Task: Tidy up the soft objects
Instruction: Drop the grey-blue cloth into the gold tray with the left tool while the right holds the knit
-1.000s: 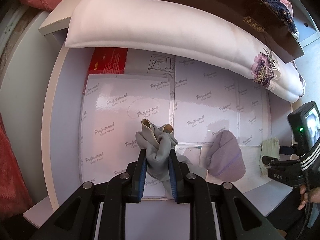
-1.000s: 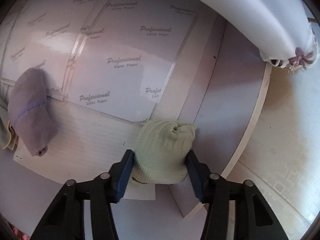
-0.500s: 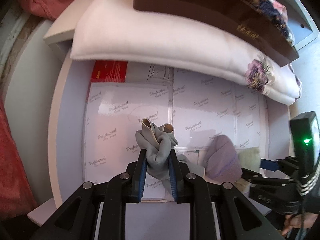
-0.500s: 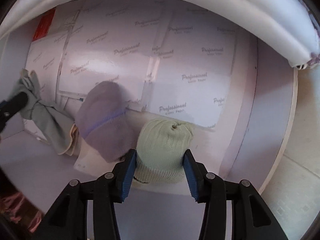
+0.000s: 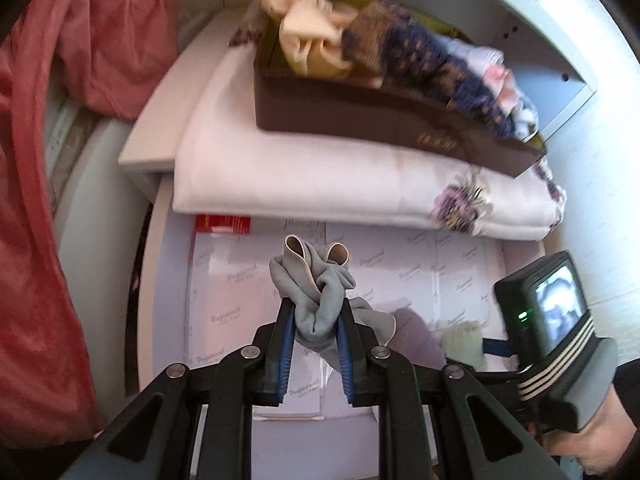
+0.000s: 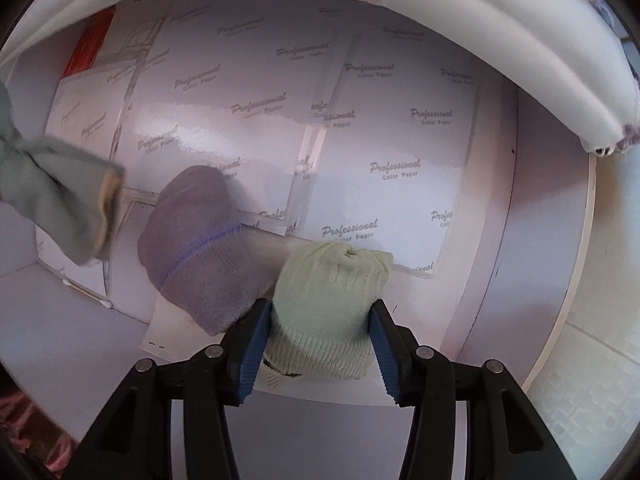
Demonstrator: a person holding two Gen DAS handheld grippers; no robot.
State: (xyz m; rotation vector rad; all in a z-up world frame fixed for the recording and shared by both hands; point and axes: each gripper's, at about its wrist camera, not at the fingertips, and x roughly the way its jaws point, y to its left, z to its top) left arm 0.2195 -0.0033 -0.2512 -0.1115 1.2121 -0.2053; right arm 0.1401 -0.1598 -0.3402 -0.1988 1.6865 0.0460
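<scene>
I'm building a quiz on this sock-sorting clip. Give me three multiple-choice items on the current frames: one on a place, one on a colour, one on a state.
1. Where does the brown box sit?
A. on the folded white bedding
B. on the floor
C. on the printed sheets

2. What colour is the sock between the right gripper's jaws?
A. red
B. pale green
C. navy

3. What is the left gripper doing?
A. standing open with nothing in it
B. pressing on the box
C. shut on a grey sock

Answers:
1 A, the box rests on top of the bedding.
2 B, the knit sock between the blue pads is pale green.
3 C, grey fabric is pinched between its pads.
</scene>
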